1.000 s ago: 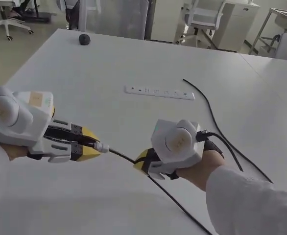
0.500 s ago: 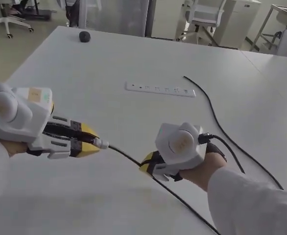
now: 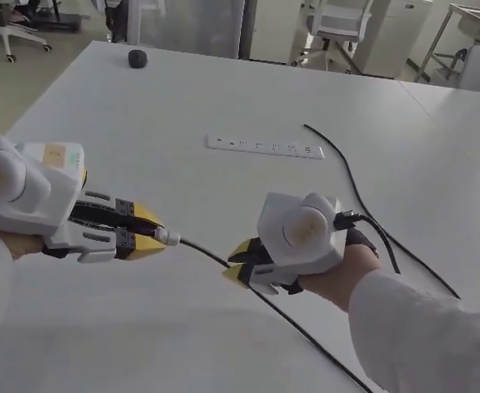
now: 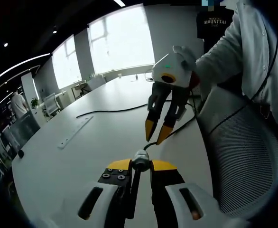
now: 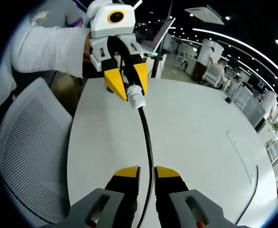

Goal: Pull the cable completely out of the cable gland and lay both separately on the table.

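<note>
Two grippers hover over the table [image 3: 224,98] in the head view; the left gripper [image 3: 154,239] clamps the cable gland [image 3: 169,238], its cable [image 3: 203,250] running into the right gripper [image 3: 233,267]. Left gripper view: jaws tight on the cable gland. Right gripper view: jaws narrowly straddle the cable; we cannot tell if they pinch.

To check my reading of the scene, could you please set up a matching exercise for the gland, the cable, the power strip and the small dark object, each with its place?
Things:
1. gland
2. cable
3. power strip
4. dark object

Places:
A. lying flat in the middle of the table
B. running between the right gripper's jaws
C. near the table's far edge
D. clamped at the left gripper's tips

Pairs: 1-D, 2-B, 3-A, 4-C.
</note>
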A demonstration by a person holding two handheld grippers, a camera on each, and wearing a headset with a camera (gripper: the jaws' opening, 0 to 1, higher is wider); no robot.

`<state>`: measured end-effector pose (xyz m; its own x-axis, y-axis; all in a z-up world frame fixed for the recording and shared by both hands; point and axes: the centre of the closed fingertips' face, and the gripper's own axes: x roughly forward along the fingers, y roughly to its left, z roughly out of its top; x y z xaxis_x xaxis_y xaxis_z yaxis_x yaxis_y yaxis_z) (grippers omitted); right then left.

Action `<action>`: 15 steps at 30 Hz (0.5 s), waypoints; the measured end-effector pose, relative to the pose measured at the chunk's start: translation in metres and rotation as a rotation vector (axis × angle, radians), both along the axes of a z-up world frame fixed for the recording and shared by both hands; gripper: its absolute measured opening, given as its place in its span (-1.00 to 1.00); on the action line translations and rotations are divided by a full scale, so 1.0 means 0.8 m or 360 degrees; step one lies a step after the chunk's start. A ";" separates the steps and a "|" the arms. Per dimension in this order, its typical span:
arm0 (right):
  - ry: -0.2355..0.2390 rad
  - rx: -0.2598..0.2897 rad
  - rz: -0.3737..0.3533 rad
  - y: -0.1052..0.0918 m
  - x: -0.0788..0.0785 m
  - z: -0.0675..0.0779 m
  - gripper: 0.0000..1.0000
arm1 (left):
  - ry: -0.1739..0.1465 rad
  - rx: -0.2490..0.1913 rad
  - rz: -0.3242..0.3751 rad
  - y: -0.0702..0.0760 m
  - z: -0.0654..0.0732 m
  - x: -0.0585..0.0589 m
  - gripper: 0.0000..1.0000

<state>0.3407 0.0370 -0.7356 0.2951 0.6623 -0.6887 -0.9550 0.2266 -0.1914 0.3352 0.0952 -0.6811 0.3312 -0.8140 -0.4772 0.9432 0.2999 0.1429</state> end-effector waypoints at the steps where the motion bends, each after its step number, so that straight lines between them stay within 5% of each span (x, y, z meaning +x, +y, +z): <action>1: -0.0005 0.0007 0.0006 0.002 -0.001 0.003 -0.85 | 0.0000 0.0000 0.0000 0.000 0.000 0.000 -0.70; 15: -0.0117 0.0096 0.0111 0.043 -0.005 0.044 -0.86 | 0.0006 -0.0009 -0.0012 -0.003 0.001 -0.003 -0.70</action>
